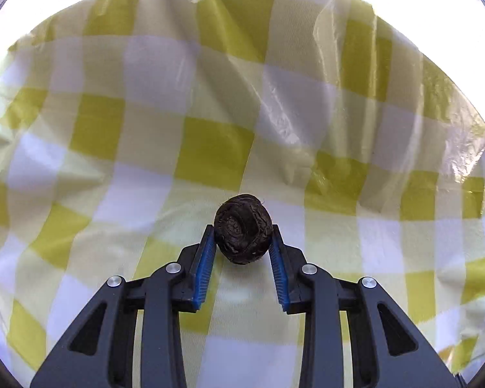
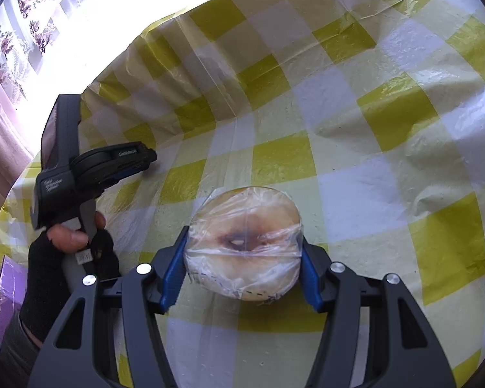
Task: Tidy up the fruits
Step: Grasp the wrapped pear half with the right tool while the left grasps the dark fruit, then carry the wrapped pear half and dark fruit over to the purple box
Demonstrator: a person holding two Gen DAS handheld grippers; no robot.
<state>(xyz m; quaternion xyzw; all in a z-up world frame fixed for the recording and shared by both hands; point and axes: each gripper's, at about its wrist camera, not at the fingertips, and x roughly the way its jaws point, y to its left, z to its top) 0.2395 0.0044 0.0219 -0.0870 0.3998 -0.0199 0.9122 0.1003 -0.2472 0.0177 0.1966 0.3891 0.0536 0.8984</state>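
- Left tongs (image 1: 242,236) clamp the small dark fruit (image 1: 242,228); lift it straight off the counter (image 1: 210,148).
- Right tongs (image 2: 242,255) grip the plastic-wrapped fruit (image 2: 244,242); keep pressure gentle.

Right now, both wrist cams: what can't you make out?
- Left wrist: underside of the dark fruit, hidden by its own bulk and the blue pads.
- Right wrist: the pale fruit skin, blurred by plastic wrap.
- Right wrist: left gripper's fingertips, seen edge-on and too small.
- Both: any bowl or basket, out of frame.

Both wrist views near, angled down, sharing tablecloth (image 1: 210,148)
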